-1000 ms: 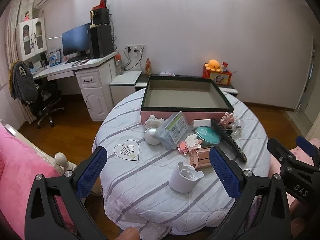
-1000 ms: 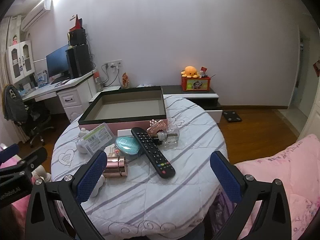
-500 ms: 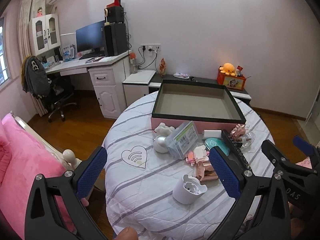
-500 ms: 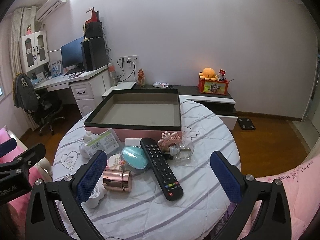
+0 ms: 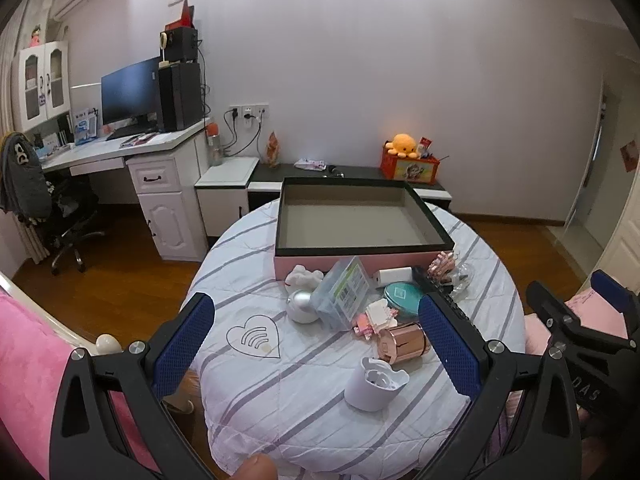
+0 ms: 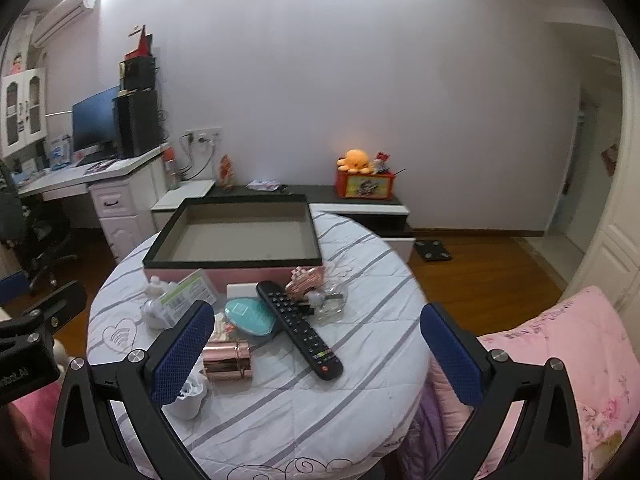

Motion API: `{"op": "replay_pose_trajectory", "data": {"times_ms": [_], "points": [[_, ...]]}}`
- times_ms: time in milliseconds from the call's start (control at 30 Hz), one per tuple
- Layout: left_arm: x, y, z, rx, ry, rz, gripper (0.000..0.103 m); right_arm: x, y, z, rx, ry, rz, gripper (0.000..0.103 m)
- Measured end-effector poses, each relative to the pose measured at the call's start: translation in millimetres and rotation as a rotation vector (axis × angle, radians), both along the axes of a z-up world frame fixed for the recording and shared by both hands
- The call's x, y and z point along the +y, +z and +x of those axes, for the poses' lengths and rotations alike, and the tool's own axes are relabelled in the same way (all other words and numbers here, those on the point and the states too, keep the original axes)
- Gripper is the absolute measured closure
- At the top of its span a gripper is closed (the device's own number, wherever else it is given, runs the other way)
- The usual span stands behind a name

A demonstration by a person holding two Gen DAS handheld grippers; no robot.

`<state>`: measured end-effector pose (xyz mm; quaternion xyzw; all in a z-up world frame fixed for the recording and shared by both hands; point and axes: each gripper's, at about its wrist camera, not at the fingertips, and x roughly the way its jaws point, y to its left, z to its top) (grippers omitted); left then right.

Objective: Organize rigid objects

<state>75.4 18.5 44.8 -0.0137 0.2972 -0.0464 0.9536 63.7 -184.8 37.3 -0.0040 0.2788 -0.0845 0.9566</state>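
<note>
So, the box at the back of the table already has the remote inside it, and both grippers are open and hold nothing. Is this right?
Not quite. The box holds nothing; the right wrist view shows its bare floor. The remote lies on the table in front of the box. The rest stands: left gripper and right gripper are open and hold nothing.

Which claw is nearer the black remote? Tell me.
Right, as far as I can judge. The remote lies between the right claw's open fingers, ahead of it. The left claw sits further left, near the white cup.
</note>
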Motion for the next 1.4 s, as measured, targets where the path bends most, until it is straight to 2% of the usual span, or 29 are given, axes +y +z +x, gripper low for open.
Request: {"op": "replay_pose_trajectory", "data": {"times_ms": [133, 400, 500, 567, 667, 900, 1133, 1400], "points": [[5.6, -4.2, -2.6, 0.007, 0.007, -0.016, 0.000, 3.0, 2.2, -3.0, 0.000, -0.004, -0.011, 0.000], [1.7, -20.5, 0.2, 0.039, 0.072, -0.033, 0.000, -2.5, -9.3, 12.2, 0.024, 0.068, -0.014, 0.000], [-2.0, -29.9, 3.5, 0.064, 0.094, -0.041, 0.000, -15.0, -18.1, 18.1, 0.036, 0.087, -0.015, 0.000], [-2.2, -40.6, 5.3, 0.085, 0.096, -0.039, 0.000, -30.7, -28.0, 24.8, 0.065, 0.089, 0.024, 0.000], [-10.3, -51.7, 9.1, 0.110, 0.078, -0.016, 0.000, -44.6, -41.6, 31.4, 0.095, 0.092, 0.067, 0.000], [-28.4, -84.8, 7.0, 0.165, 0.010, 0.005, 0.000, -52.0, -73.2, 45.1, 0.168, 0.104, 0.086, 0.000], [-35.0, -116.6, 17.1, 0.230, -0.010, 0.013, 0.000, -48.5, -88.0, 63.3, 0.214, 0.126, 0.057, 0.000], [-34.0, -129.9, 31.4, 0.241, -0.085, -0.058, 0.000, -43.5, -113.9, 89.0, 0.294, 0.140, 0.013, 0.000]]}}
